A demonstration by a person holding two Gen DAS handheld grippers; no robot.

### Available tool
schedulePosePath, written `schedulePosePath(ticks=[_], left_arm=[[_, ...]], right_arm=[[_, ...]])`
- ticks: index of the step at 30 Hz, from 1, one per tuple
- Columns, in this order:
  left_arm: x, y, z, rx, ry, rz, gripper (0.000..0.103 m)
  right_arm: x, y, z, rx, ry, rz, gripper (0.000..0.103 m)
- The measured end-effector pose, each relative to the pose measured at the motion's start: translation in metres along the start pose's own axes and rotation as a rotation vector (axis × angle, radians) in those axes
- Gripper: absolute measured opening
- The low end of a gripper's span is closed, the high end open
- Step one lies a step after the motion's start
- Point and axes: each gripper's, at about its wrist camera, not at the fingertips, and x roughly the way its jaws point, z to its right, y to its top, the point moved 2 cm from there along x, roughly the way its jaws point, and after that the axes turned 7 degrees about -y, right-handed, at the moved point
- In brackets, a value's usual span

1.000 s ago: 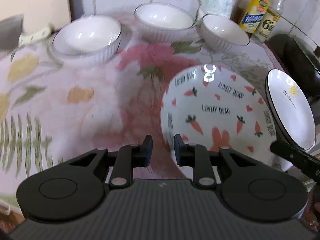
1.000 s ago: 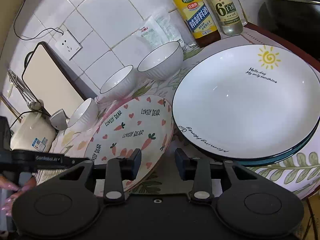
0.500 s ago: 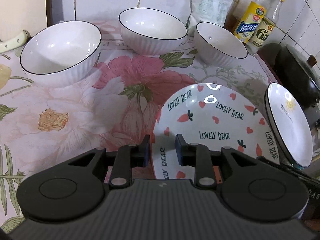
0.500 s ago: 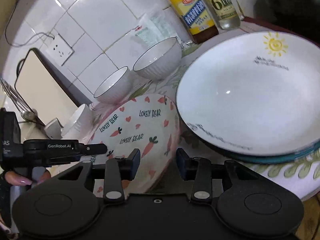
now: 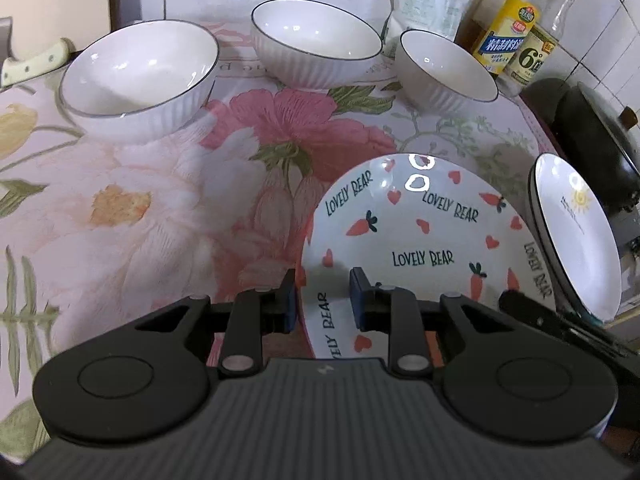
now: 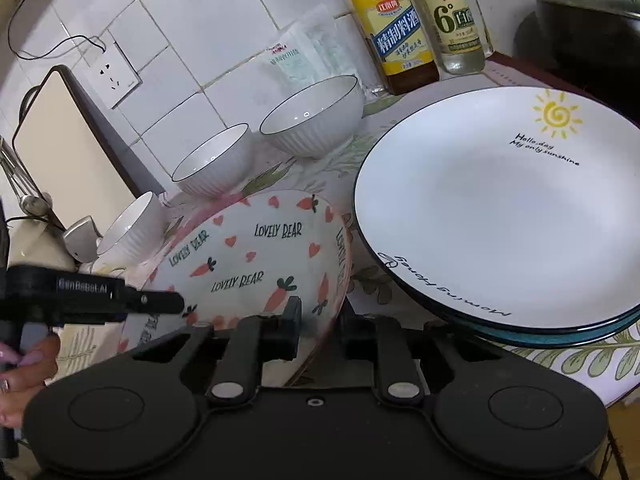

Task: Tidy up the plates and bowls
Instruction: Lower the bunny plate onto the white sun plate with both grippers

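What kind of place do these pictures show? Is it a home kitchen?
Most likely a home kitchen counter. A white tiled wall stands behind it, a cooking wine bottle and a vinegar bottle stand against the wall, and a dark wok sits beside the floral tablecloth.

The carrot plate (image 5: 420, 240) — white, printed with orange carrots, red hearts and "LOVELY BEAR" lettering — lay on the floral cloth, its right rim tipped up in the right wrist view. Just to its right sat the sun plate (image 6: 500, 216), white with a dark rim and a yellow sun, stacked on a teal-edged plate beneath it. Three ribbed white bowls with thin dark rims stood upright and empty along the back — left bowl (image 5: 140, 80), middle bowl (image 5: 316, 40), right bowl (image 5: 444, 70) — near one another but apart.
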Motion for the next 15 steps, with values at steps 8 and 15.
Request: schedulePosePath(ticks=[8,15], left_arm=[[-0.036,-0.009,0.006,-0.015,0.024,0.038,0.024],[-0.077,-0.003,0.033,-0.008,0.023,0.063,0.024]], right_arm=[[-0.026,0.004,-0.011,-0.073,0.037,0.014,0.022],[-0.066,0.023,-0.017,-0.097,0.046,0.044,0.022]])
